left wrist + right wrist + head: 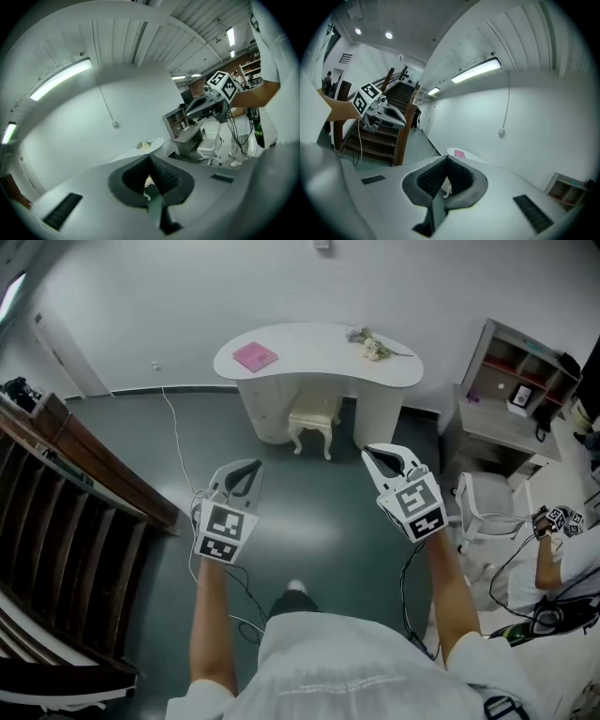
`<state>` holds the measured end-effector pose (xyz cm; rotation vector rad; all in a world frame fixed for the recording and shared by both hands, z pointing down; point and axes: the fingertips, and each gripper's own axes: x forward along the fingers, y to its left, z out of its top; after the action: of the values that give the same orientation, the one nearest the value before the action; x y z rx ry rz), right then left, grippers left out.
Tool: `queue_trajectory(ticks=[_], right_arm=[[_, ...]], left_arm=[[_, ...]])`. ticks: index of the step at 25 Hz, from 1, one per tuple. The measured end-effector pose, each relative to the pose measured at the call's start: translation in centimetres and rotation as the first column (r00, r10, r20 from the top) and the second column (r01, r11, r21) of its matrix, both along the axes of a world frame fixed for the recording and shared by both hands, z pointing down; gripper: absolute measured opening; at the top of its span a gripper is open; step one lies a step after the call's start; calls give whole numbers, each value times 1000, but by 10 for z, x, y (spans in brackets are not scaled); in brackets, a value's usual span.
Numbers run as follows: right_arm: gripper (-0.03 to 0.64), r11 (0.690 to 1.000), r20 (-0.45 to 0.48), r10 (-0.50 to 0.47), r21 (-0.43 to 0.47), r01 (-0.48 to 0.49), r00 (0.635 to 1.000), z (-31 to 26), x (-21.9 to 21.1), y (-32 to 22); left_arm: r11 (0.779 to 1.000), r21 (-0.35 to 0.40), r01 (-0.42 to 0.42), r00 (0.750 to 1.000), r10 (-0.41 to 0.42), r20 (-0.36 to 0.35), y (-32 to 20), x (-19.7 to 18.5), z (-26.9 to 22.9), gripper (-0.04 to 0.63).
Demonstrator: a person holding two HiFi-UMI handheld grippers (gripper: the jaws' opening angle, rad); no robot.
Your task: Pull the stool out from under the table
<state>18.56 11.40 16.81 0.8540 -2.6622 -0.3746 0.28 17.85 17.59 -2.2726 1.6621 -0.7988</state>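
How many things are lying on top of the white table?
2: a pink pad at the table's left end and flowers near its right end. Smaller things could be missed.

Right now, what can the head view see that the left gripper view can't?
Only the head view shows the pink pad lying on the table, and the person's shoe on the floor. Only the left gripper view shows the long ceiling light. Both show the table, the flowers on it, the right gripper and the white chair.
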Motion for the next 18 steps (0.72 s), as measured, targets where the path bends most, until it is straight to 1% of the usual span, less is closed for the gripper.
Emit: queue_trajectory(ticks=[4,8,11,16,18], right_arm=[[14,1000,13,13,-4,-13,1000,6,-10,-28],[14,999,0,30,-17,-30,1000,20,-29,-67],[15,999,-7,50,-20,-50,999,23,-48,-108],[14,997,-20,78,-8,-79,997,15,-87,-186],[14,996,-31,84,-23,-85,996,17,-103,-215]], left_arm=[[1000,4,-6,1000,6,0,-30,-12,4,16],[1000,-11,-6,1000,6,-20,-71,-38,22,17],[1000,-24,-6,999,5,-35,-114,-63,30,16],[999,-44,-27,999,26,-34,-194,-103,28,17],[998,-49,-29,999,27,-41,-224,-122,30,17]])
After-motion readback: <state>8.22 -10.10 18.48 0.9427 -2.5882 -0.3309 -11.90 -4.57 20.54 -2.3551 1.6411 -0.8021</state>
